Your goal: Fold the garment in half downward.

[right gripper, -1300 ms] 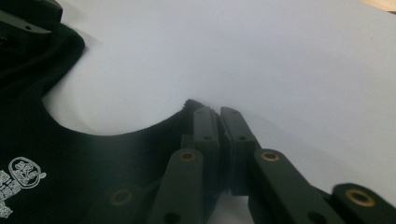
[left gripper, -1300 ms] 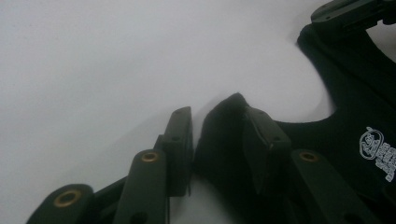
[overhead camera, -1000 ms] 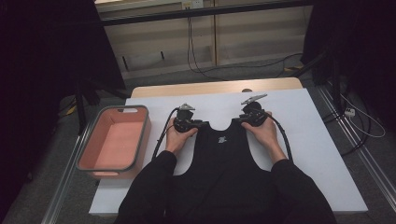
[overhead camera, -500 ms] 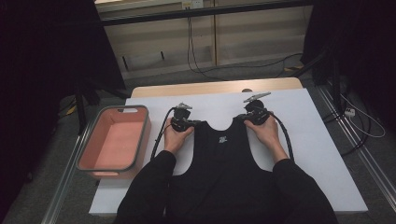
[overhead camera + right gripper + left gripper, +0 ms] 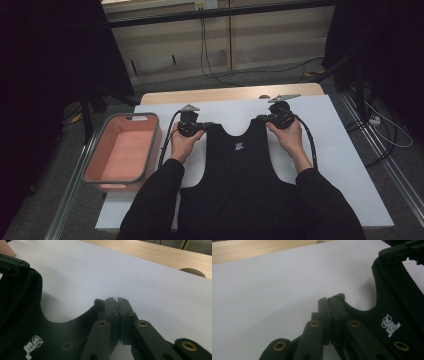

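Counter (image 5: 340, 150): a white sheet covers most of its top, with a strip of bare wood along the far edge.

Black vest (image 5: 240, 175): sleeveless garment lying flat on the white sheet at the middle of the counter, neckline toward the far edge, lower part running off the near edge under the person's arms. A small white logo (image 5: 239, 146) sits just below the neckline.

Pink bin (image 5: 122, 152): grey-rimmed, standing at the left edge of the counter, well apart from the vest.

Left hand-held gripper (image 5: 201, 126): at the vest's left shoulder strap. In the left gripper view its jaws are pressed together on the tip of that strap (image 5: 339, 297), the vest (image 5: 397, 310) spreading away to the right and the logo (image 5: 390, 325) near the jaws.

Right hand-held gripper (image 5: 264, 118): at the vest's right shoulder strap, a little farther up the counter than the left one. In the right gripper view its jaws are pinched on the strap's end (image 5: 98, 302), with the vest (image 5: 30, 325) spreading to the left.

The two shoulder straps lie apart, the neckline curving between the two grippers.
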